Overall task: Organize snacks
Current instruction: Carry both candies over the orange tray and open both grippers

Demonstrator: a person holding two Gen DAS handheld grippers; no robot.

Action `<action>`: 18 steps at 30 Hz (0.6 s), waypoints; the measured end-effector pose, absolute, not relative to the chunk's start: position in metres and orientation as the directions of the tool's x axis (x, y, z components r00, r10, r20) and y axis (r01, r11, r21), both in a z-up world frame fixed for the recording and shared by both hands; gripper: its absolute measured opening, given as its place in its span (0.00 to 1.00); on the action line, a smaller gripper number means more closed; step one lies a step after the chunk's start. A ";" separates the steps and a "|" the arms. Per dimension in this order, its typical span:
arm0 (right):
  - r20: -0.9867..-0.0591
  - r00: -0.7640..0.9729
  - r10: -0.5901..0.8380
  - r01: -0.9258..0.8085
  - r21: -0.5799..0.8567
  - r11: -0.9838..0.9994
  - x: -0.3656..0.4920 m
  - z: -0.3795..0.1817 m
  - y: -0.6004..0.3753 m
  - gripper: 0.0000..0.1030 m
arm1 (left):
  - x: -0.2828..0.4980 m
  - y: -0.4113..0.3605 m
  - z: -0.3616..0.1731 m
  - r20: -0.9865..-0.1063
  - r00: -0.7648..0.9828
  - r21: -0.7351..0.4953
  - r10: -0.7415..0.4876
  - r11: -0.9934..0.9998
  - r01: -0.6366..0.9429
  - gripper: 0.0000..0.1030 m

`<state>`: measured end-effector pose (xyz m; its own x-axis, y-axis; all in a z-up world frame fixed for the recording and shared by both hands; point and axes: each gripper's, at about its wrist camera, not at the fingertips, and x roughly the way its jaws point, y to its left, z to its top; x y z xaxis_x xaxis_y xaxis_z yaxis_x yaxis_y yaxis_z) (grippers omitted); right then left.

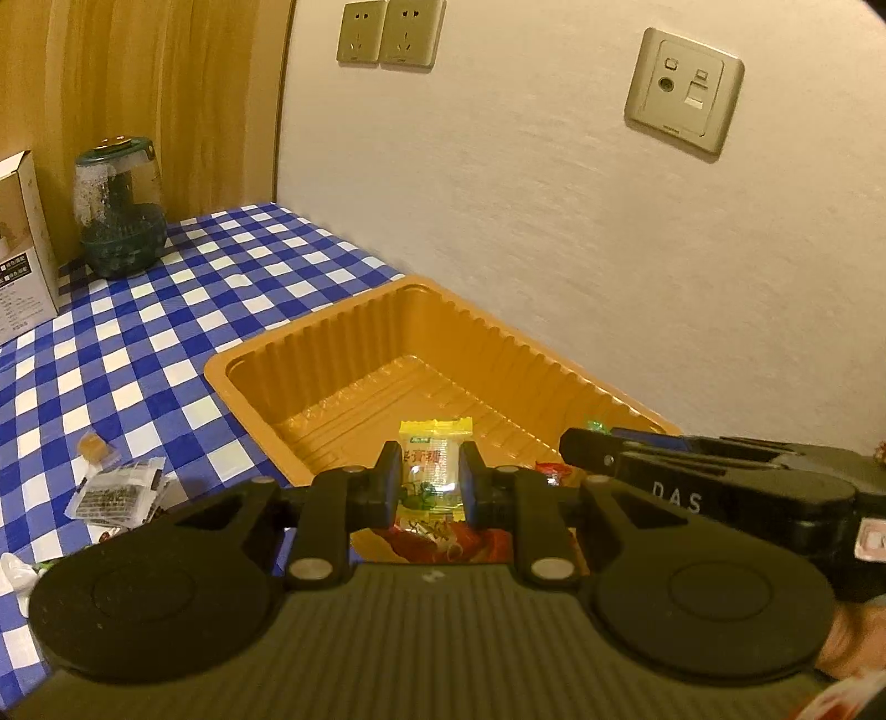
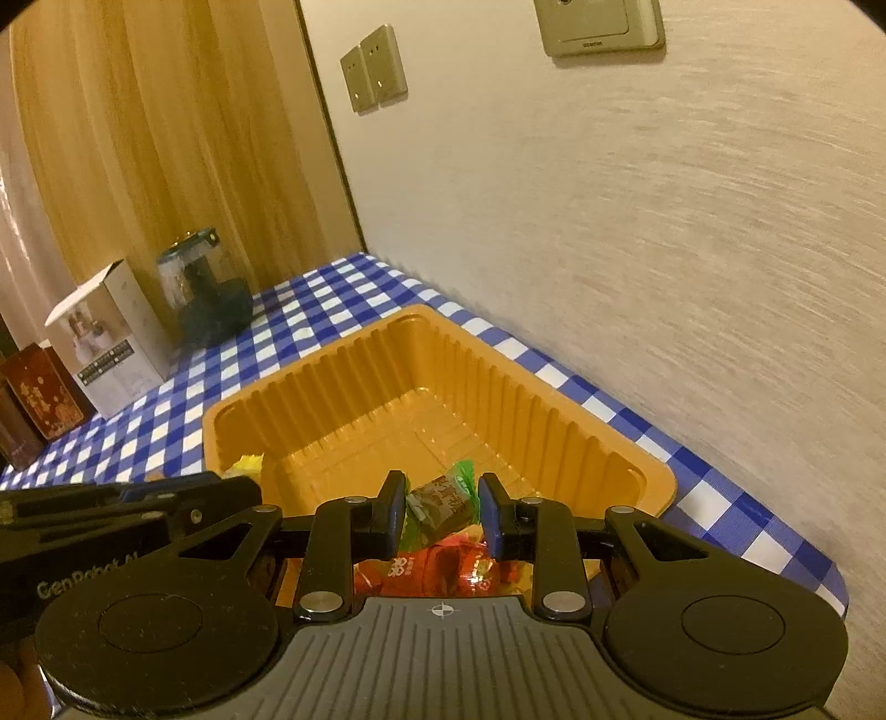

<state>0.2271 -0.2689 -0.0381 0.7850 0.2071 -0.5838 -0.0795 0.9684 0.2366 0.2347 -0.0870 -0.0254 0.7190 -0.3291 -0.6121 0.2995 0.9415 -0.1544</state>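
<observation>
The left gripper is holding a yellow-wrapped candy clamped between its jaws, hanging over the near end of the orange tray, which is sitting on the blue-and-white checked counter close against the wall. The right gripper is hovering over the same tray from the other side, its jaws standing apart with a brown-and-green wrapped snack lying between them; I cannot tell whether the pads are touching it. Beneath both grippers, red snack packets are lying in the near part of the tray, while the far part is showing bare ribbed bottom. In the left wrist view, the right gripper's dark body is reaching in from the right edge, and loose wrapped snacks are lying on the counter to the left of the tray. At the far end of the counter a dark green jar is standing beside a white box. Wall sockets are sitting above.
</observation>
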 end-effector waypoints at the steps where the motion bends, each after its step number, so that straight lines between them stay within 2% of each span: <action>1: -0.586 0.784 0.207 -0.080 0.235 0.969 0.227 -0.038 -0.269 0.28 | 0.237 -0.087 -0.026 -0.613 0.718 -0.155 -0.328 0.942 0.297 0.19; 18: -0.588 0.783 0.203 -0.086 0.221 0.971 0.241 -0.041 -0.261 0.28 | 0.262 -0.082 -0.030 -0.622 0.711 -0.190 -0.329 0.944 0.270 0.19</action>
<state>0.2409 -0.2613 -0.0411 0.7825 0.2035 -0.5884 -0.0864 0.9714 0.2211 0.2616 -0.0818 -0.0304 0.7109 -0.3288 -0.6218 0.2705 0.9438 -0.1898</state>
